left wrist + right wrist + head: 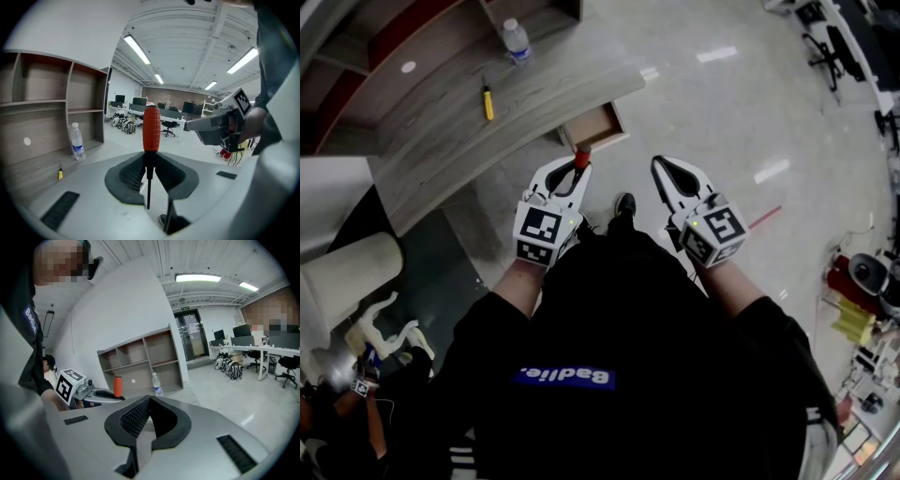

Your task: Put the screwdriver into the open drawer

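Firmly: my left gripper [151,157] pinched screwdriver [151,129] at neck under red handle, upright, just short of open drawer [598,127]. Judged light, rigid; bare shaft slippery. My right gripper [150,399] closed, empty.

The left gripper [572,174] holds the screwdriver [581,157] near the open drawer [596,128].

Left gripper [573,169]: jaws clamped on the screwdriver [151,129] shaft, handle upright.
Right gripper [664,167]: jaws together, nothing between them.
Forearms [517,281]: both stretched forward, side by side.
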`<state>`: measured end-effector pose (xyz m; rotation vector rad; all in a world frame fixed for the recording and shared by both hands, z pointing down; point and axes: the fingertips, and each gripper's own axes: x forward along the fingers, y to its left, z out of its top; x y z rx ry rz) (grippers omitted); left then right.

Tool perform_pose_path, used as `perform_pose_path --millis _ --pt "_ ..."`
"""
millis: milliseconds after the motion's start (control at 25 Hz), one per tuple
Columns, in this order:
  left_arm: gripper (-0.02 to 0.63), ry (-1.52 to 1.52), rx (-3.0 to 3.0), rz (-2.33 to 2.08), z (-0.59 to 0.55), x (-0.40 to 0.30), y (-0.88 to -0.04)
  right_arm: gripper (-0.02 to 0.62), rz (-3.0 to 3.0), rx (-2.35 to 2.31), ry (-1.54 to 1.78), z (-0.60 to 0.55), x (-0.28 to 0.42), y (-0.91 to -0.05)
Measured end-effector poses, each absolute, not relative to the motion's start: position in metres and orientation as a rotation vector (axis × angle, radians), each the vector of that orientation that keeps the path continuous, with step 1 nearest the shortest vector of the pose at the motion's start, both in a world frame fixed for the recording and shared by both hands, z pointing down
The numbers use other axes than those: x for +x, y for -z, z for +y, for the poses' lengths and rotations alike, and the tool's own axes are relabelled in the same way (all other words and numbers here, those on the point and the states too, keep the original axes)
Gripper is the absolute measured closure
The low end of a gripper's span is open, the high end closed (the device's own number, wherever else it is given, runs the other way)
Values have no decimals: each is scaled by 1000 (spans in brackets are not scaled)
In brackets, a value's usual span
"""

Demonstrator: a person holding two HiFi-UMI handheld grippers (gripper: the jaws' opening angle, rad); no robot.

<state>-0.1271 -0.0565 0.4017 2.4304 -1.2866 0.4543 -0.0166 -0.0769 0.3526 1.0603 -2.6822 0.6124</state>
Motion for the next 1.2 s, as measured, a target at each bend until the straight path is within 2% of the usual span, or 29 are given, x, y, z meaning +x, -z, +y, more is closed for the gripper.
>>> perform_pose_path --millis 800,1200 --pt "545 -794 2289 -1389 -134 -87 -484 568 -2722 823 -678 -156 37 -410" --pt "545 -937 2262 -1320 -159 -74 -571 568 -2670 874 -676 -173 63 -432"
